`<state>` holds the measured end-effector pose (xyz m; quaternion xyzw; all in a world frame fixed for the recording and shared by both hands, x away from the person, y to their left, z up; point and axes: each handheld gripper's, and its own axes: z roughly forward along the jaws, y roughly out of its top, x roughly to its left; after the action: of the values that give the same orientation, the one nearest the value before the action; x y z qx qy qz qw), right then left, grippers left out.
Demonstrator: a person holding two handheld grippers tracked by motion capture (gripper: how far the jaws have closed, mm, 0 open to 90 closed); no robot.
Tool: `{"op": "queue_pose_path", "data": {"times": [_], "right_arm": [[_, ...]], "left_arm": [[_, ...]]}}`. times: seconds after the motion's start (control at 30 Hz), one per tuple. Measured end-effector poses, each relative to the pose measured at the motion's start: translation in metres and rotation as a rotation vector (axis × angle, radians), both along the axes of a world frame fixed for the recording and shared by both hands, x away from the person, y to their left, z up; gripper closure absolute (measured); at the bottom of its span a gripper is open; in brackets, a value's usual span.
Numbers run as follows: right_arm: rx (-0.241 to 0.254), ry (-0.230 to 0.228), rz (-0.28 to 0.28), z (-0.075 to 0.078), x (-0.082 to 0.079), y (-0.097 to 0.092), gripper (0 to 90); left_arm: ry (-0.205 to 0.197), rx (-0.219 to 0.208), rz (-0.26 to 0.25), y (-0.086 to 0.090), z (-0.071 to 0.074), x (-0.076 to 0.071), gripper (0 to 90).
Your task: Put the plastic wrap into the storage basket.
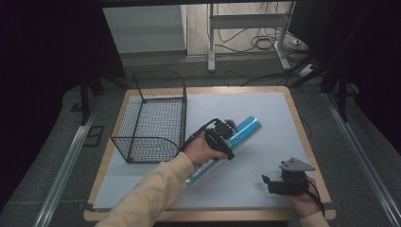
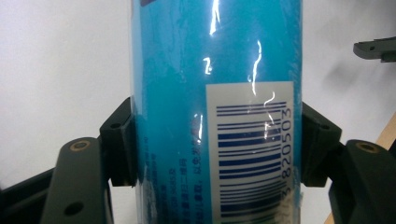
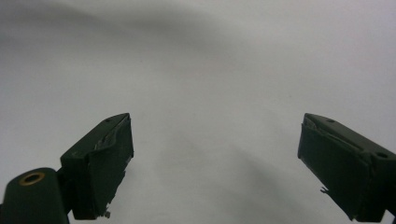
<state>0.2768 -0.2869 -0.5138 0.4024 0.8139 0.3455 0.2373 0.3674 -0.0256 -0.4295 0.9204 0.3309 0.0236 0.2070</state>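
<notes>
Clamping a blue tube [image 1: 239,133] near its middle, the left gripper [image 1: 226,139] holds it slanted over the white mat [image 1: 265,113], just right of the wire basket [image 1: 153,116]. In the left gripper view both black pads [image 2: 122,144] press on the tube's [image 2: 187,93] sides, with a white barcode label [image 2: 250,149] facing the camera. The tube's upper end points toward the far right of the table [image 1: 302,137]; its lower end lies under the person's left hand [image 1: 201,150] and cream sleeve [image 1: 151,194]. The right gripper [image 1: 272,183] sits near the mat's front right corner, well apart from the tube, jaws spread wide with nothing between them; in the right gripper view its pads [image 3: 109,163] frame bare mat [image 3: 210,93].
</notes>
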Motion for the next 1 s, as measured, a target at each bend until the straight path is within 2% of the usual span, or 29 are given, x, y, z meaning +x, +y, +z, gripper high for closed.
{"op": "queue_pose_path", "data": {"times": [0.33,0.77,1.0], "right_arm": [[-0.003,-0.001,0.000,0.000,0.000,0.000,10.7],[-0.004,-0.002,0.000,0.000,0.000,-0.001,10.7],[-0.003,-0.002,-0.002,0.000,0.000,-0.001,10.7]], "left_arm": [[-0.012,-0.001,0.004,0.004,0.009,0.003,31.7],[-0.031,0.006,0.015,0.007,0.029,0.011,31.7],[-0.031,0.000,0.022,0.009,0.033,0.015,31.8]]}}
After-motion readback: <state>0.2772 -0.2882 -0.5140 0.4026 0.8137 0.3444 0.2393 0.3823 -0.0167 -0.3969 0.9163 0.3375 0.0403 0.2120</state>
